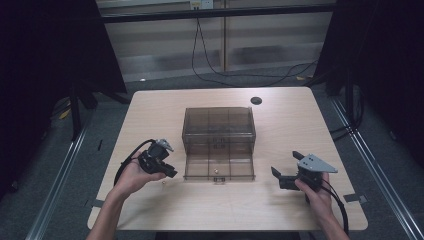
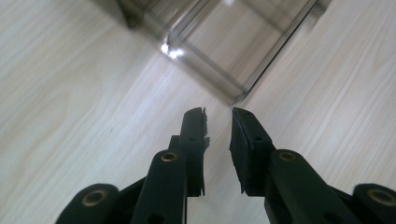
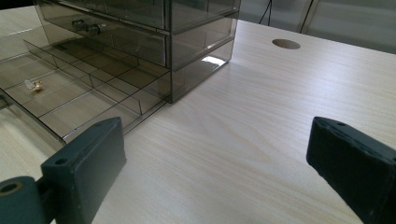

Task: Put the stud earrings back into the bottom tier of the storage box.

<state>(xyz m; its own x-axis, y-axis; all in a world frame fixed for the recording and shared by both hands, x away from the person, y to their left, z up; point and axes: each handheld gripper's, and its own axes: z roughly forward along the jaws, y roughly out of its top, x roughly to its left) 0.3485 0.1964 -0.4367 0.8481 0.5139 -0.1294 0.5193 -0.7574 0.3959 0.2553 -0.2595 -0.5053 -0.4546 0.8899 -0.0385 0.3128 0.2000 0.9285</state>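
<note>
- Left gripper (image 1: pixel 169 172), jaws nearly together and gripping nothing, sits at the pulled-out drawer's (image 1: pixel 218 168) 9 o'clock; drawer runs left-right.
- Right gripper (image 1: pixel 279 175) jaws wide apart, farther off at 3 o'clock.

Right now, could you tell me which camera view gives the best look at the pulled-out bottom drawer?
The right gripper view: it shows the drawer close up, with its dividers and a small knob. The high view shows the whole drawer, but small. The left gripper view catches one blurred corner.
</note>
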